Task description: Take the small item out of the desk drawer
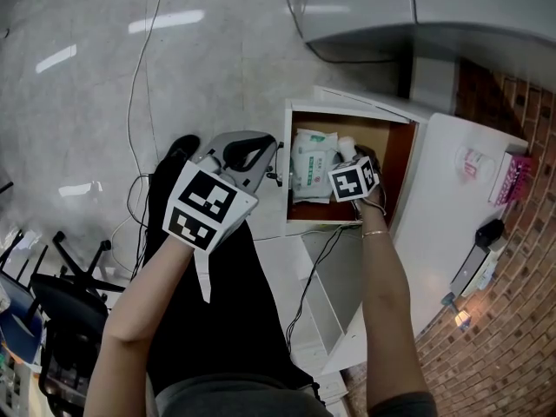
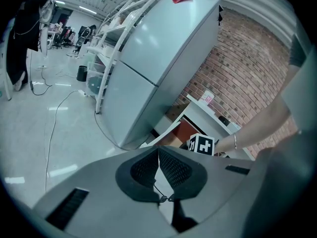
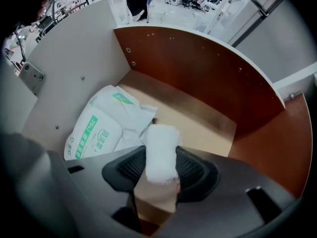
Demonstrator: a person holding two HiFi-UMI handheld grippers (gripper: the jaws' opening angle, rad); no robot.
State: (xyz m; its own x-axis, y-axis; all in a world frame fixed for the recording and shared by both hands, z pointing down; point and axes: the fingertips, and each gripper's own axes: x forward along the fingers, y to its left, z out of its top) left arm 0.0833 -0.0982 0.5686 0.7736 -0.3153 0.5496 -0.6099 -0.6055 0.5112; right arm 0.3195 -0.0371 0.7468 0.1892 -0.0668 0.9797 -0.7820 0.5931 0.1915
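Observation:
The desk drawer (image 1: 403,159) stands pulled open, showing brown inner walls (image 3: 208,68) and a tan floor. White packs with green print (image 1: 309,165) (image 3: 105,124) lie at its left side. My right gripper (image 1: 350,158) (image 3: 161,168) points steeply down into the drawer. It is shut on a small white padded item (image 3: 160,151) (image 1: 347,148), both pads touching its sides, the item held upright above the drawer floor. My left gripper (image 1: 253,151) (image 2: 158,153) hangs left of the drawer over the floor, its pads together and nothing between them.
The white desk top (image 1: 452,189) with a pink box (image 1: 518,176) lies right of the drawer, against a brick wall (image 1: 521,268). A large grey cabinet (image 1: 417,7) (image 2: 158,48) stands behind it. Cables (image 1: 143,76) run over the floor; a black chair base (image 1: 61,276) is at the lower left.

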